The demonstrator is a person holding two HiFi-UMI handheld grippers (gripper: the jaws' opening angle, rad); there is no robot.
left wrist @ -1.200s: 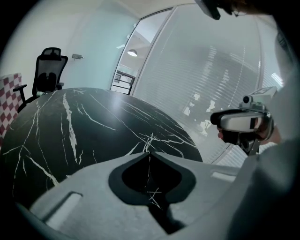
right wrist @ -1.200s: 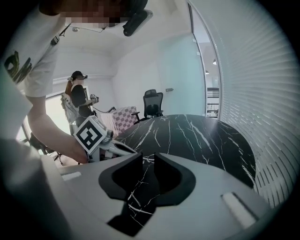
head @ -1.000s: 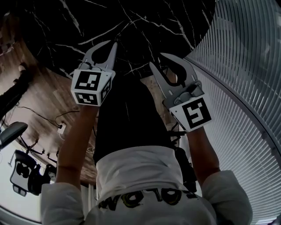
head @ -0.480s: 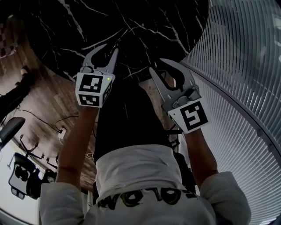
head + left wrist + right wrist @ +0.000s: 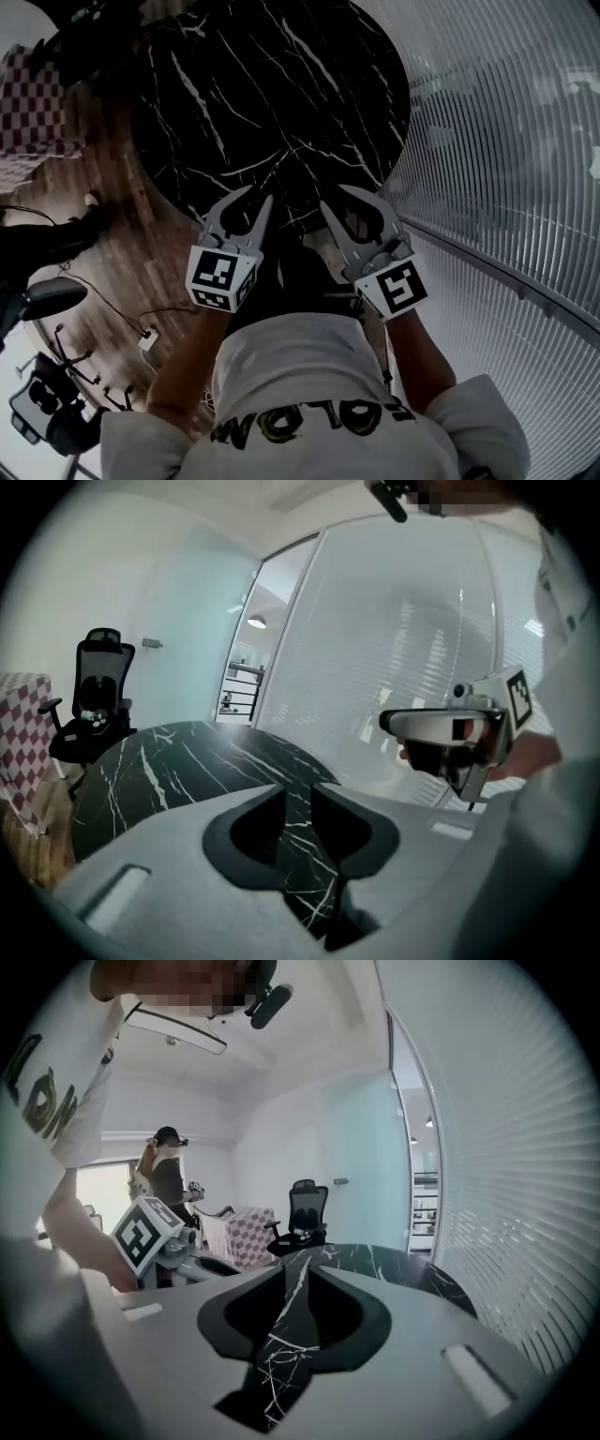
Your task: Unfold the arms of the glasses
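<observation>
My left gripper (image 5: 260, 194) and right gripper (image 5: 333, 195) hide the near edge of the table (image 5: 281, 94). The checked box (image 5: 33, 103) runs off the side. The person (image 5: 169, 1183) far away looks too small to make out.

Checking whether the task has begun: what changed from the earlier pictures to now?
The left claw and right claw shifted lower in the head view and show smaller, while more of the black marble table came into sight. Nothing was grasped or released: both stayed open and empty.
</observation>
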